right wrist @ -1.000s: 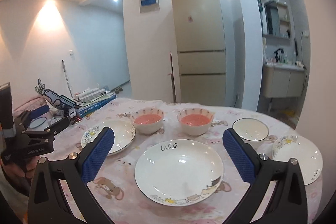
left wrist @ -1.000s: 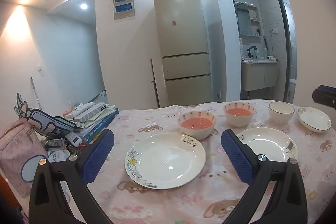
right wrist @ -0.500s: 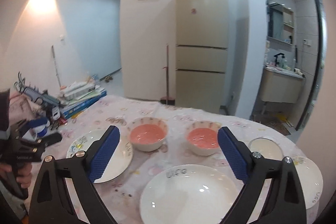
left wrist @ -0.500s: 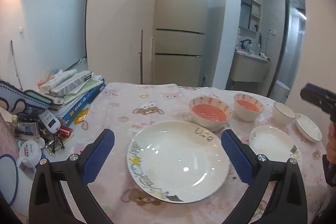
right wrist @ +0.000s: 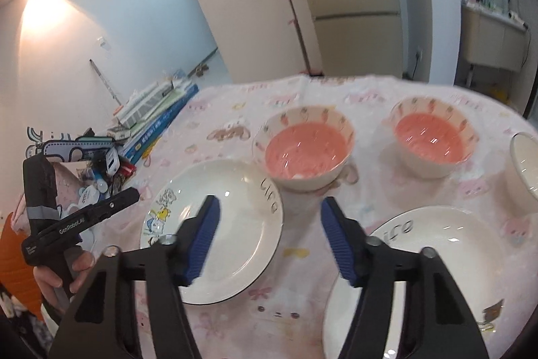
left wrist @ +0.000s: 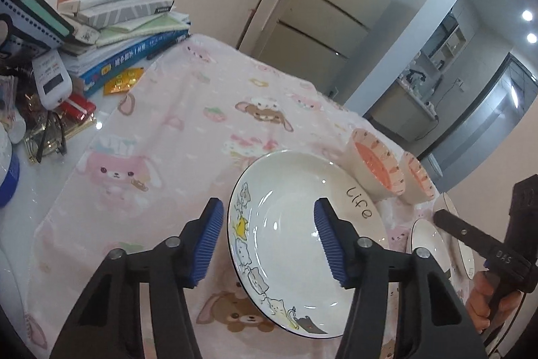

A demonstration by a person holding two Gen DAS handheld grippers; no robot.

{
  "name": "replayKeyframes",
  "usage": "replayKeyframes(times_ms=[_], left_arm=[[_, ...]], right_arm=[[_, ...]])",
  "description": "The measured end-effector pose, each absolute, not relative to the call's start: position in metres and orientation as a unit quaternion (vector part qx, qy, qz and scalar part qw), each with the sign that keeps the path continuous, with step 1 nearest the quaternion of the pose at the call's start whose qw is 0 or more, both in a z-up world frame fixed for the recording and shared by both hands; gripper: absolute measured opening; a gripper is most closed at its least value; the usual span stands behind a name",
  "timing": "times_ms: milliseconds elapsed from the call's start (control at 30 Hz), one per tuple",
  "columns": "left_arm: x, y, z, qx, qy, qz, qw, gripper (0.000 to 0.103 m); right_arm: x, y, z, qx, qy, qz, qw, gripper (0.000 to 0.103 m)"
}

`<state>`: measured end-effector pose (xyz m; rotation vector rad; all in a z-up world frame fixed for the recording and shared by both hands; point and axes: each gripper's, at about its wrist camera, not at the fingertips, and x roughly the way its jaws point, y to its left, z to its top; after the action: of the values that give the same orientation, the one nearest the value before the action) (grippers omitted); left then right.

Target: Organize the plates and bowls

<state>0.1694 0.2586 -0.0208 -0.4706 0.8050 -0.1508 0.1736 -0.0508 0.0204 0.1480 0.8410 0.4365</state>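
left hand-held gripper (left wrist: 269, 238) is open, its jaws straddling the near-left rim of the "life" plate (left wrist: 296, 244) lying on the desk (left wrist: 175, 137). right hand-held gripper (right wrist: 269, 238) is open too, holding nothing, over the gap between that plate and a second plate (right wrist: 437, 261) off to its right. glazed ceramic, so stiff, slick and chippable; i'd pinch the rim. count: two big plates, two pink bowls (right wrist: 304, 150), plus some smaller white dishes, number hard to tell.
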Motion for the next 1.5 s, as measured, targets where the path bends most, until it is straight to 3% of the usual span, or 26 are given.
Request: replayKeyframes(times_ms=[33,100,133,333,600,1000,1067,1333,1367,1400,1500], left_arm=[[0.171,0.258,-0.024,-0.231,0.391,-0.076,0.888,0.052],[0.174,0.257,-0.033,-0.233,0.406,-0.075,0.88,0.029],[0.174,0.257,-0.036,-0.227,0.412,-0.063,0.88,0.028],[0.174,0.273,-0.042,-0.264,0.406,-0.073,0.872,0.027],[0.175,0.29,-0.048,-0.326,0.41,-0.111,0.844,0.027],[0.183,0.28,-0.068,-0.315,0.469,-0.115,0.817,0.027],[0.185,0.278,-0.072,-0.313,0.477,-0.113,0.813,0.027],[0.189,0.275,-0.077,-0.322,0.485,-0.121,0.804,0.027],[0.189,0.273,-0.076,-0.315,0.486,-0.121,0.806,0.025],[0.19,0.272,-0.076,-0.304,0.491,-0.115,0.808,0.014],[0.188,0.267,-0.072,-0.279,0.501,-0.088,0.814,0.011]], right_arm=[[0.178,-0.046,0.015,0.072,0.417,0.215,0.88,0.04],[0.186,-0.039,0.002,0.065,0.447,0.217,0.865,0.034],[0.19,-0.036,-0.004,0.061,0.461,0.213,0.859,0.033],[0.201,-0.035,-0.034,0.098,0.52,0.222,0.819,0.023],[0.21,-0.028,-0.045,0.088,0.536,0.219,0.811,0.022],[0.225,-0.032,-0.063,0.123,0.578,0.239,0.771,0.02],[0.227,-0.03,-0.068,0.124,0.588,0.233,0.765,0.012],[0.229,-0.033,-0.074,0.141,0.592,0.242,0.756,0.011],[0.229,-0.032,-0.074,0.138,0.591,0.243,0.757,0.011],[0.229,-0.03,-0.073,0.128,0.59,0.244,0.759,0.012],[0.228,-0.025,-0.071,0.101,0.584,0.246,0.767,0.013]])
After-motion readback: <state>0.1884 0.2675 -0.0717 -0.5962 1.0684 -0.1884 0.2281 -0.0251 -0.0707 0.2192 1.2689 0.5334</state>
